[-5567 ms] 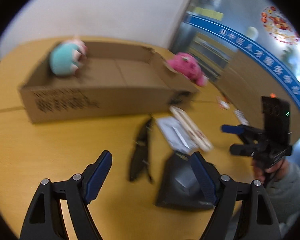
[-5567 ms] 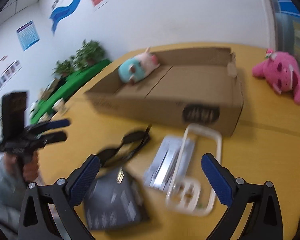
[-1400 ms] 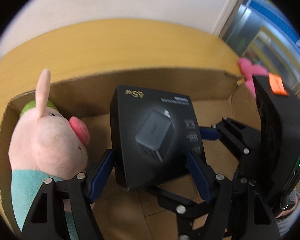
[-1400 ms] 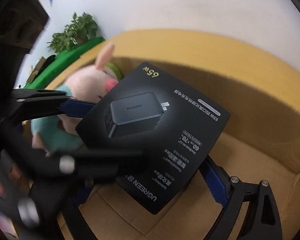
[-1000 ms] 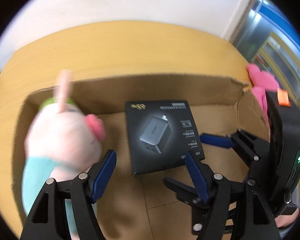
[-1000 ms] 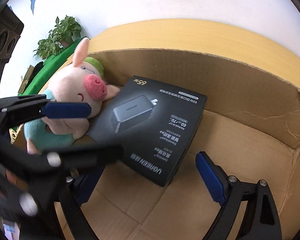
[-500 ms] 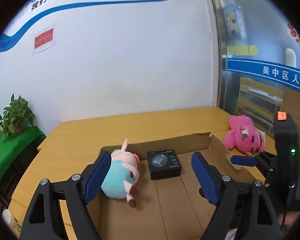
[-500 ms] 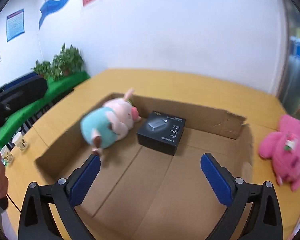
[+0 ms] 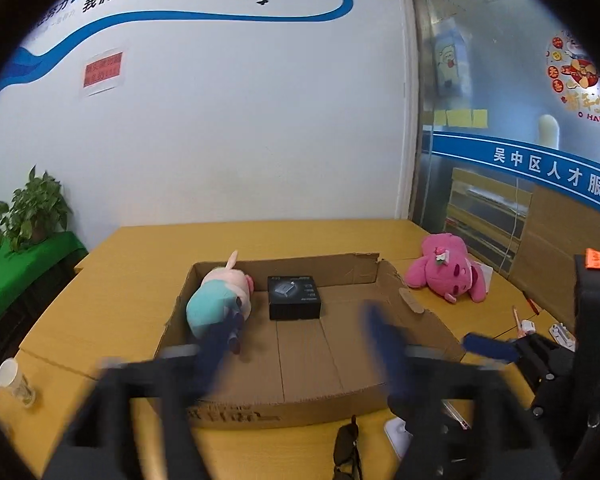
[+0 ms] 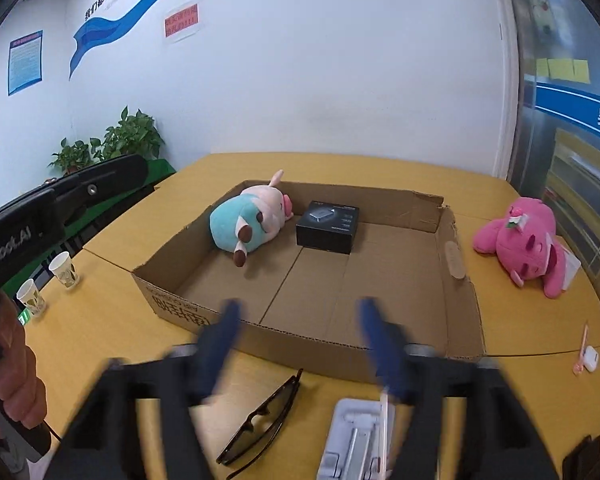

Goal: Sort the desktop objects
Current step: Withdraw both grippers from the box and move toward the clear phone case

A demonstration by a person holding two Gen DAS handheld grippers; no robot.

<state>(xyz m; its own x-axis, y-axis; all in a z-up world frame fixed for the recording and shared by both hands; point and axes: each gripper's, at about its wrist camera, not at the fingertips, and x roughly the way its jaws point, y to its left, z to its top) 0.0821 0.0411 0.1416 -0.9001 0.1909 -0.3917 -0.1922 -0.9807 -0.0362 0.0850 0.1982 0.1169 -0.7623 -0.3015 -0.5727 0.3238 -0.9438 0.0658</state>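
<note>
An open cardboard box [image 9: 428, 316] [image 10: 456, 280] stands on the yellow table. Inside it lie a teal and pink plush pig [image 9: 216, 304] [image 10: 252, 224] and a black charger box [image 9: 294, 296] [image 10: 328, 226]. My left gripper [image 9: 300, 340] is open and empty, blurred, above the box's near side. My right gripper [image 10: 300, 336] is open and empty, blurred, above the box's near wall; it also shows in the left wrist view [image 9: 488, 350]. Black glasses [image 10: 264, 420] [image 9: 346, 448] and a white flat pack [image 10: 356, 440] lie in front of the box.
A pink plush toy [image 9: 448, 276] [image 10: 520, 240] lies on the table right of the box. Paper cups [image 10: 62, 268] [image 9: 14, 380] stand at the left. A pen and a small white case [image 10: 590, 356] lie at the right. Potted plants stand by the wall.
Both grippers let go of the black charger box inside the cardboard box, then pulled back and up. Both are blurred by motion now.
</note>
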